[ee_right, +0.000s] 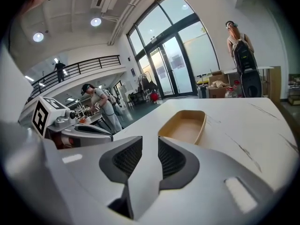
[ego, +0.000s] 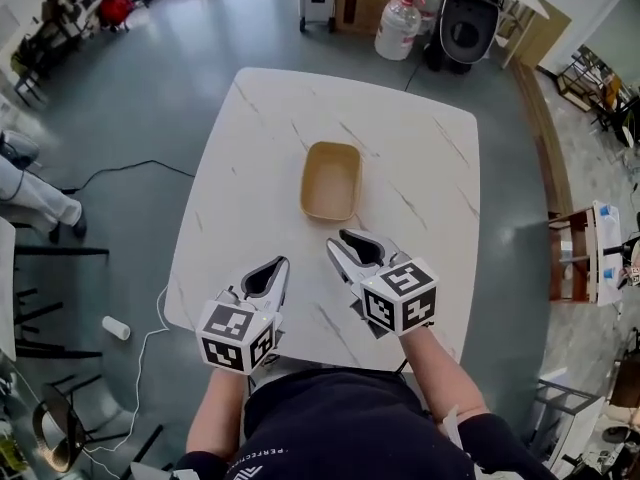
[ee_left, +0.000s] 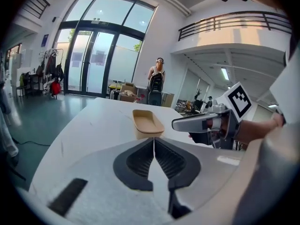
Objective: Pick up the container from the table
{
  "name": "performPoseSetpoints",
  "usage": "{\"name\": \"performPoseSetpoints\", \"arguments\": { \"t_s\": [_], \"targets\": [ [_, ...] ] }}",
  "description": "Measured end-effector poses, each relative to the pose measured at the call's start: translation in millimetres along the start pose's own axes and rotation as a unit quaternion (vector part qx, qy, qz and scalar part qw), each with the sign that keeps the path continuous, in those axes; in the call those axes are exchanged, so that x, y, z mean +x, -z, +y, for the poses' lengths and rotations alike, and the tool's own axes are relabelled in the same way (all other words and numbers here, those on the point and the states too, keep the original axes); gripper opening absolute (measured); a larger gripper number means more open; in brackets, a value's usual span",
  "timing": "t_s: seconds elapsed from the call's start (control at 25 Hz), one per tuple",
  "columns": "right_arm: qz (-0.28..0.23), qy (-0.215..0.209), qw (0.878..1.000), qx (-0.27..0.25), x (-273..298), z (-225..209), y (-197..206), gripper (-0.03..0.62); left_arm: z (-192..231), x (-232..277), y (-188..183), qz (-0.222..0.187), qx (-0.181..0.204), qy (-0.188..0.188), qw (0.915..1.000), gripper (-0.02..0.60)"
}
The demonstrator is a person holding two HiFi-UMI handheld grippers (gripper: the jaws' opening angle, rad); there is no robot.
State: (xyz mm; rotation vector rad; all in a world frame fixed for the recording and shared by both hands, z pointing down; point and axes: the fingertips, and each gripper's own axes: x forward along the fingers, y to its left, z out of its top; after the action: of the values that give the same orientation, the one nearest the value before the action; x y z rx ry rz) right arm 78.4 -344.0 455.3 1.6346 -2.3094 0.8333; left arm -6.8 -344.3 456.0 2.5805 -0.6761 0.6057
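The left gripper (ego: 272, 272) hovers over the near edge of the white table (ego: 425, 158) with its jaws closed together at the tips and nothing between them. The empty tan container (ego: 331, 180) rests near the middle of the table, ahead of both grippers and touching neither. The right gripper (ego: 350, 243) sits nearer to the container, with its jaws apart and the gap between them empty.

1 container (ego: 331, 180); 1 table (ego: 425, 168); 2 grippers: left gripper (ego: 283, 261), right gripper (ego: 340, 236); 1 water jug (ego: 398, 26).
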Motion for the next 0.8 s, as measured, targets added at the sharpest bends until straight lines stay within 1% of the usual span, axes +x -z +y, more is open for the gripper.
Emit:
{"name": "performPoseSetpoints", "arguments": {
  "t_s": [0.08,0.16,0.4,0.48,0.6,0.68,0.8],
  "targets": [
    [0.004,0.02,1.0,-0.011,15,-5,-6,0.102,15,6,-5,0.004,0.004,0.01,0.9999,0.009],
    [0.015,0.037,0.999,-0.033,28,-9,-11,0.122,29,12,-8,0.007,0.001,0.021,0.9997,0.012],
    [0.075,0.067,0.988,-0.116,65,-14,-8,0.164,55,25,-10,0.023,-0.002,0.047,0.9986,0.029],
    [0.088,0.08,0.985,-0.128,73,-20,-6,0.164,63,27,-10,0.027,-0.003,0.053,0.9982,0.029],
    [0.115,0.083,0.981,-0.135,87,-25,2,0.169,82,28,-9,0.03,-0.01,0.056,0.998,0.029],
    [0.146,0.086,0.973,-0.155,95,-30,9,0.176,94,28,-9,0.029,-0.017,0.056,0.9979,0.029],
    [0.188,0.099,0.957,-0.196,102,-34,18,0.169,108,30,-9,0.032,-0.024,0.056,0.9976,0.029]
  ]
}}
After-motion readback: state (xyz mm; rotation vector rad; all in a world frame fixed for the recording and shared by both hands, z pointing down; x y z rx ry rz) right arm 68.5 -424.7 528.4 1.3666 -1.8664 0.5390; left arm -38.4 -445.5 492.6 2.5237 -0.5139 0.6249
